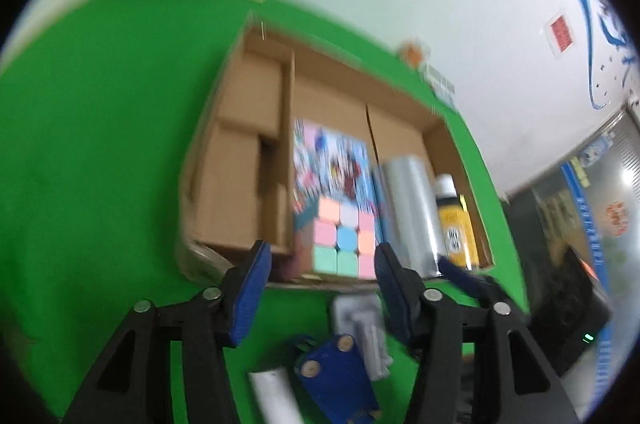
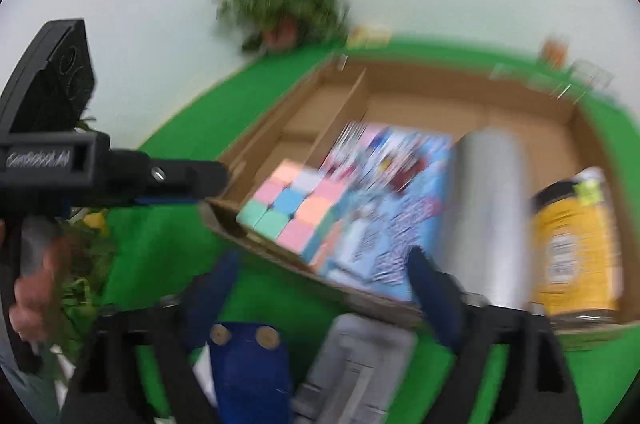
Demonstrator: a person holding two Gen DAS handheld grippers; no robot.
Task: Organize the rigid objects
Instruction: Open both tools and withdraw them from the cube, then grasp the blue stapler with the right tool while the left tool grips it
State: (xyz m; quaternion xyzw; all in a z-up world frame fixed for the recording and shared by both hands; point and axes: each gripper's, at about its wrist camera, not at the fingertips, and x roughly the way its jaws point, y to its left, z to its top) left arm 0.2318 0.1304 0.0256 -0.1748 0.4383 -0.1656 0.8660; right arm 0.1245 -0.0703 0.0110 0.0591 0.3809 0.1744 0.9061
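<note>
A green-covered bench (image 1: 100, 152) carries an open cardboard box (image 1: 332, 72), which lies flat on it. In front of the box, on the green surface, lie a grey packaged item (image 1: 362, 324), a blue block with 2 round studs (image 1: 334, 380) and a white cylinder (image 1: 274, 394). A potted plant (image 2: 280, 8) stands at the far edge.

The bright green desk (image 1: 100, 144) is carrying a plain brown cardboard box (image 1: 236, 152). A pastel pink, orange, blue and mint puzzle cube (image 1: 344, 240) is lying on a blue multicoloured printed carton (image 1: 332, 164), beside a shiny silver cylinder (image 1: 412, 200) and a yellow, black-labelled bottle (image 1: 456, 228).
</note>
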